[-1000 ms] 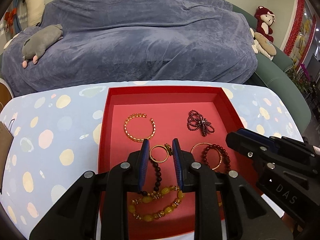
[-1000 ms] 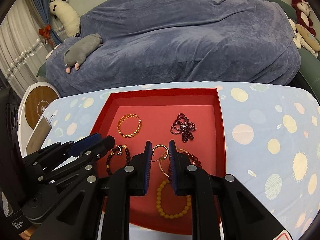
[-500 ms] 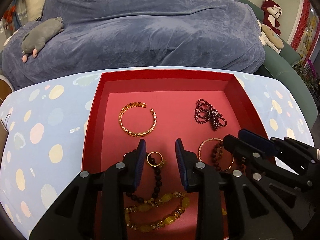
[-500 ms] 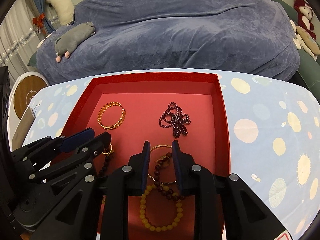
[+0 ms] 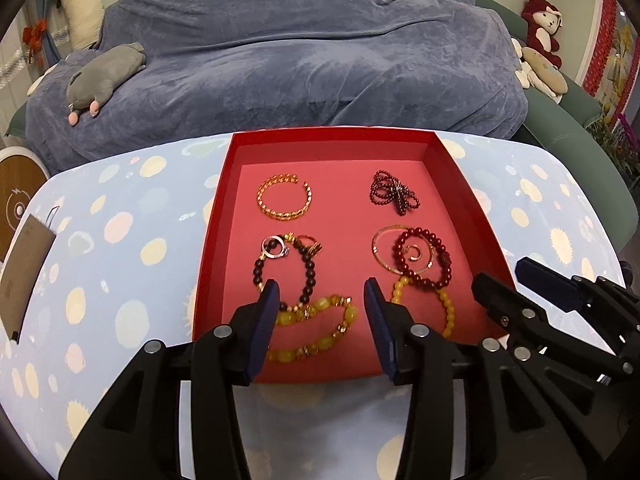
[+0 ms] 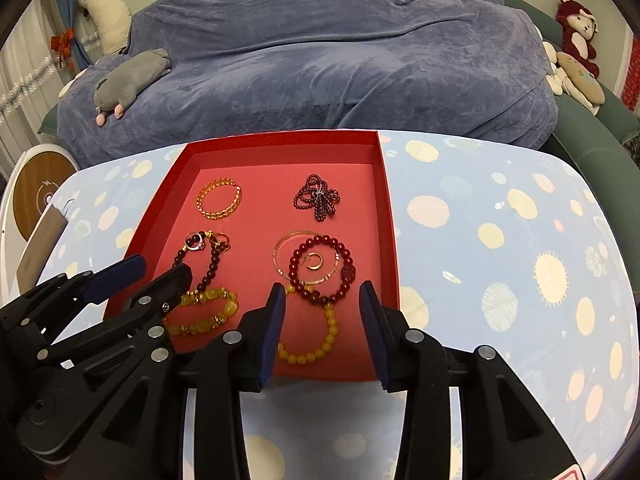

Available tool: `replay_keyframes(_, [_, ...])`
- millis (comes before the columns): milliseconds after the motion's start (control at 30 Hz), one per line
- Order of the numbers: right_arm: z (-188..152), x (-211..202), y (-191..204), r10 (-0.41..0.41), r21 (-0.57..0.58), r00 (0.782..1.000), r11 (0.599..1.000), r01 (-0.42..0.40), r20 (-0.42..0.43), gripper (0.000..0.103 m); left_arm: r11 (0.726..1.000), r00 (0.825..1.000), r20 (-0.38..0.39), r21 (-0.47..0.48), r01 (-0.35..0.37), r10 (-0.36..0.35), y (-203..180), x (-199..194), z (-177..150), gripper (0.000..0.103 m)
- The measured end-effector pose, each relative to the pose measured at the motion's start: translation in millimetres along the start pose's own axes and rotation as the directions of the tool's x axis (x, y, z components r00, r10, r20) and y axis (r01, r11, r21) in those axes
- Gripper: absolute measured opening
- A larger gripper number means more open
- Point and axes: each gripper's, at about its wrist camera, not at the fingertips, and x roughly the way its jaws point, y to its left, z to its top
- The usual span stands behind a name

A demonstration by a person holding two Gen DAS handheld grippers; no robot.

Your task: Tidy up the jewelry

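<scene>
Both grippers hang over the near edge of the red tray (image 5: 216, 216), jaws spread wide and holding nothing. The left gripper (image 5: 320, 292) sits above the near-left part, the right gripper (image 6: 322, 292) above the near-right part.

All the jewelry is lying in the tray. Far-left corner: a gold bangle (image 5: 285, 197). Far-right: a bunched dark red bead strand (image 5: 394, 197). Left middle has a dark bead bracelet (image 5: 308, 268) with a silver ring (image 5: 275, 249) and a small gold ring (image 5: 310, 243) at its far end, and a chunky yellow bracelet (image 5: 320, 332) touching its near end. On the right side a red bead bracelet (image 5: 424, 258) overlaps a thin gold hoop (image 5: 378, 250), with a little gold ring (image 5: 415, 255) inside them, and a yellow bead bracelet (image 5: 446, 308) pokes out from under the red one toward the near edge.

The tray rests on a light blue spotted tablecloth (image 6: 500, 240).
</scene>
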Motion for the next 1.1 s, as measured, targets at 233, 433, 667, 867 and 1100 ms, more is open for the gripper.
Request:
replay_keyframes(233, [-32,-22,11,-0.075,-0.034,0.996,0.997,0.073,-0.041,0.047,0.997,0.996,-0.039,0.013,-0.079,0.079,-2,-28,-27,0.056])
replay_keyframes(433, [-44,-35,7,-0.071,0.023,0.995,0.997,0.073,-0.077,0.053,0.994,0.991,-0.081,0.001,-0.108,0.108,4,-40,-38,0.065])
replay_keyframes(667, [-49,-44,3,-0.072,0.052,0.995,0.996,0.075,-0.063,0.057,0.993,0.99,-0.075,-0.019,-0.118,0.116,6,-46,-42,0.078])
replay_keyframes(867, [-48,-45,1,-0.071,0.06,0.996,0.995,0.074,-0.058,0.059,0.99,0.988,-0.074,-0.034,-0.136,0.133,10,-47,-42,0.084])
replay_keyframes(1100, [-47,-44,2,-0.073,0.063,0.996,0.995,0.076,-0.057,0.06,0.987,0.986,-0.073,-0.042,-0.154,0.151,13,-46,-40,0.088])
